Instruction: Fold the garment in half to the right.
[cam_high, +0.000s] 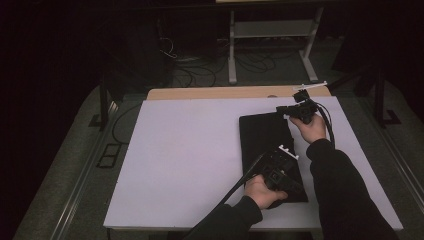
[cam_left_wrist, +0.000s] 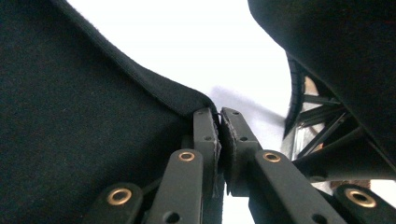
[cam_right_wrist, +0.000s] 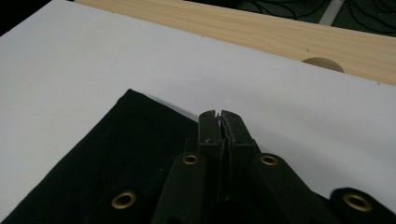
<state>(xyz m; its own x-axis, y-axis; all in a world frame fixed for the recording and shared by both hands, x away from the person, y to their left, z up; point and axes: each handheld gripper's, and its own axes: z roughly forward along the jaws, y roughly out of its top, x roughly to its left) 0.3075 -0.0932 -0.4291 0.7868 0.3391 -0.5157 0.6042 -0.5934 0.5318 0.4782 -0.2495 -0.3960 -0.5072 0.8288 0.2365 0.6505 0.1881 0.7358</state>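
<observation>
A black cloth (cam_high: 265, 137) lies flat on the right part of the white surface (cam_high: 190, 150). It looks soft, light and limp, best taken by corners or hems. The left claw (cam_left_wrist: 219, 135) is clenched on its near edge; the right claw (cam_right_wrist: 219, 122) is clenched at its far corner. No containers are present.

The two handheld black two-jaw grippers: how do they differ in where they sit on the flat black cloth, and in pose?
The left gripper sits at the near right part of the black cloth, while the right gripper sits at its far right corner. The left gripper points away from the person; the right gripper points leftward across the white table. Both have jaws shut on the cloth's edge.
</observation>
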